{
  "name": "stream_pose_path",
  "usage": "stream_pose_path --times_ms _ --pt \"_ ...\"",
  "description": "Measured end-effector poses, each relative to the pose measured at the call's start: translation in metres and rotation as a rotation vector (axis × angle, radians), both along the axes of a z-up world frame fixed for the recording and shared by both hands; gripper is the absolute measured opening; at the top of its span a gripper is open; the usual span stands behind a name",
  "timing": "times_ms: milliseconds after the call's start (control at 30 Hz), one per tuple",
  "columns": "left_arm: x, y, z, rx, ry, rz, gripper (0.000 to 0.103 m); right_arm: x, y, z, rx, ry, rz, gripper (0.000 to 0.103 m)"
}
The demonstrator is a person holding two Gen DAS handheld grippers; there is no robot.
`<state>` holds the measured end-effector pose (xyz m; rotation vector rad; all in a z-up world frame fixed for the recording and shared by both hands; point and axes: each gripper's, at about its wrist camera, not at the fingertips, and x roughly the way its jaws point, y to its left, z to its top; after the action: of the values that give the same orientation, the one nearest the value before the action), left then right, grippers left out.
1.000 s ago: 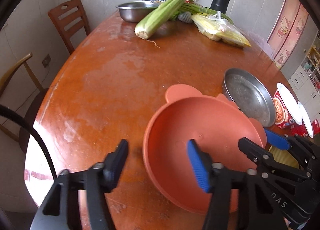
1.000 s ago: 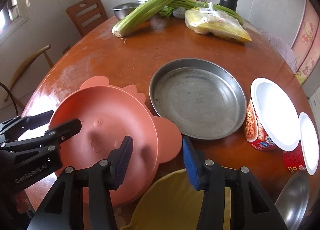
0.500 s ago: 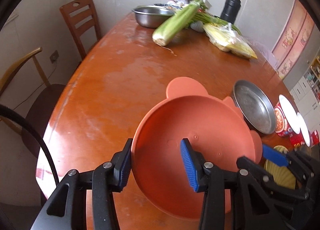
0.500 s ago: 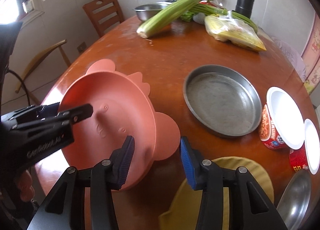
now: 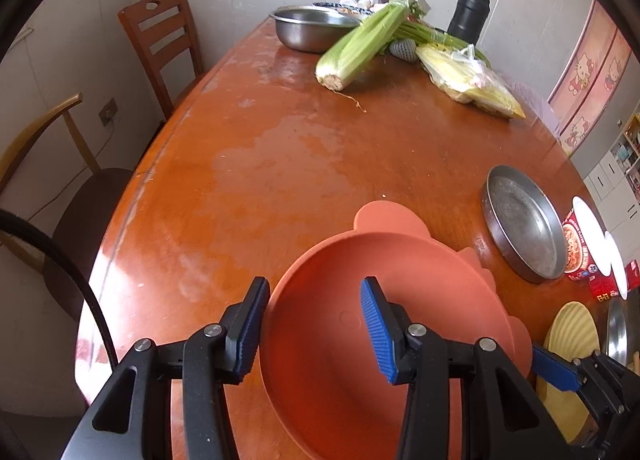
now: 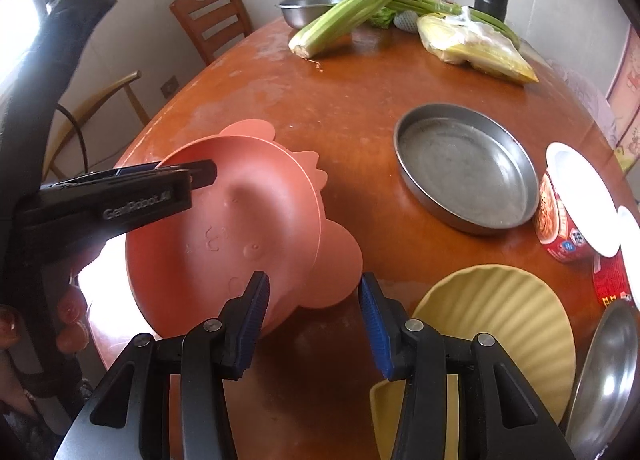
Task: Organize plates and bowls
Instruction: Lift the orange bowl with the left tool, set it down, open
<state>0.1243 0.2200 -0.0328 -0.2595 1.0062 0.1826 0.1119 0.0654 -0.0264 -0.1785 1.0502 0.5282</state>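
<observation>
The left tongs [image 5: 312, 288] were found clenched on the salmon-pink plastic bowl with ear-shaped tabs [image 5: 420, 280]. The rim was taken between the blue ribbed pads, one pad outside the wall and the other inside the hollow. In the right wrist view the same tongs were seen from the side, their tips set over the upper left rim, with a person's fingers [image 6: 68, 316] curled round the handle. The right tongs [image 6: 310, 280] were held partly apart, with one rounded tab of the bowl lying between the pads. The left pad was observed against the bowl's side, but it could not be told whether the tab was pressed from both sides. The bowl was tilted, its hollow turned towards the right tongs, at the near edge of the worn reddish-brown wooden table [image 5: 260, 180]. A round shallow steel pan [image 6: 464, 164] was noted farther along the table, apart from the bowl. A ribbed pale-yellow plate [image 6: 500, 320] lay just beside the right tongs, and a shiny steel dish [image 6: 608, 372] was partly seen at the frame's edge. A red instant-noodle cup with a white lid [image 6: 560, 212] stood near the pan. At the far end were recorded a deep steel basin [image 5: 312, 28], a bunch of green celery [image 5: 360, 48], a clear bag of yellow corn [image 5: 468, 80] and a black flask [image 5: 468, 16]. A brown wooden chair [image 5: 160, 32] stood against the wall.
</observation>
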Motion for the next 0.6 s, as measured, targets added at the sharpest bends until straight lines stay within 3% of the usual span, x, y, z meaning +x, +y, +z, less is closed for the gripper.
stream_pose_path --times_ms 333,600 --pt "0.015 -0.009 -0.009 0.047 0.006 -0.026 0.048 0.003 -0.009 -0.002 0.037 0.022 -0.009 0.049" --pt "0.014 -0.006 -0.007 0.025 0.003 -0.021 0.05 0.004 -0.012 0.002 0.053 0.005 -0.012 0.049"
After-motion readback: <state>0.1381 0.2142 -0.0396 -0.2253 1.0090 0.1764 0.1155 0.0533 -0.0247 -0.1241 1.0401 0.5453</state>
